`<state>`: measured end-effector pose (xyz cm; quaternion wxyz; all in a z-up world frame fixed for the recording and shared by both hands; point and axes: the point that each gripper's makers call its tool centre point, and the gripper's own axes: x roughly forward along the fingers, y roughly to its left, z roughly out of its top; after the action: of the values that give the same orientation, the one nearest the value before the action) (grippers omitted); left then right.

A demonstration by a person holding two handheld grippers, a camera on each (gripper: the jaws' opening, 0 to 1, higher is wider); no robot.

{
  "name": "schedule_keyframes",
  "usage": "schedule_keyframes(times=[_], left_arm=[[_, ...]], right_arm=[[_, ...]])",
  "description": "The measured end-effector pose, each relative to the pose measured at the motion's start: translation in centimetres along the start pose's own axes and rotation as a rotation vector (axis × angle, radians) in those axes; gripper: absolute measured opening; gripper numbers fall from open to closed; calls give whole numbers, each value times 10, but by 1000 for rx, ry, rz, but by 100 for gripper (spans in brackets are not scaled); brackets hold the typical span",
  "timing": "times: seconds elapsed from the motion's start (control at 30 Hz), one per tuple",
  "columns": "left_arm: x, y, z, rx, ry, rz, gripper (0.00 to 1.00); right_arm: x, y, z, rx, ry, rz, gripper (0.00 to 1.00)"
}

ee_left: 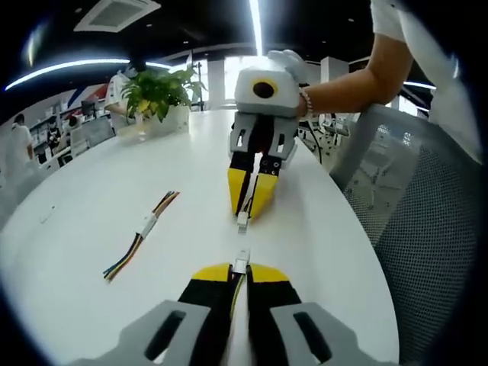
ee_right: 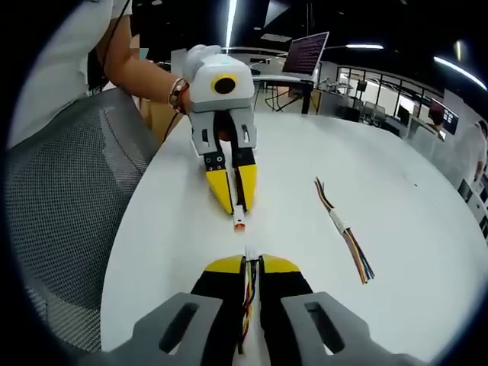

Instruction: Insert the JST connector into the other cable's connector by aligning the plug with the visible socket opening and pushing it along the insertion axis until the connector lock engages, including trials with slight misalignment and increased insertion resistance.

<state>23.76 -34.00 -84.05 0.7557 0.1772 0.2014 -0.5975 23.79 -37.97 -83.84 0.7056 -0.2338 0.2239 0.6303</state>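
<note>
At the bottom middle of the left gripper view, the left gripper [ee_left: 241, 268] pinches its connector [ee_left: 242, 263] tight. Just above, the right gripper [ee_left: 248, 204] pinches the other connector [ee_left: 242, 221] (tips apart, facing each other). A spare cable [ee_left: 142, 232] lies at left on the white bench [ee_left: 91, 198].

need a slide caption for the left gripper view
Two grippers, left gripper and right gripper, each hold a JST connector tip to tip over a white table, not yet mated.

White table [ee_left: 91, 198] bears a joined cable [ee_left: 142, 233] (multicoloured) and plant pot [ee_left: 169, 120].
</note>
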Motion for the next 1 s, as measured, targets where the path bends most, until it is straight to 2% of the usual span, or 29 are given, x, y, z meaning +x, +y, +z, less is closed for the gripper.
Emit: schedule_keyframes(times=[0.43,1.0], left_arm=[[-4,6,11,25,-5,27,1],[-4,5,10,42,5,34,1]], right_arm=[[4,-2,9,-34,14,-6,3],[6,1,12,-40,12,-8,3]])
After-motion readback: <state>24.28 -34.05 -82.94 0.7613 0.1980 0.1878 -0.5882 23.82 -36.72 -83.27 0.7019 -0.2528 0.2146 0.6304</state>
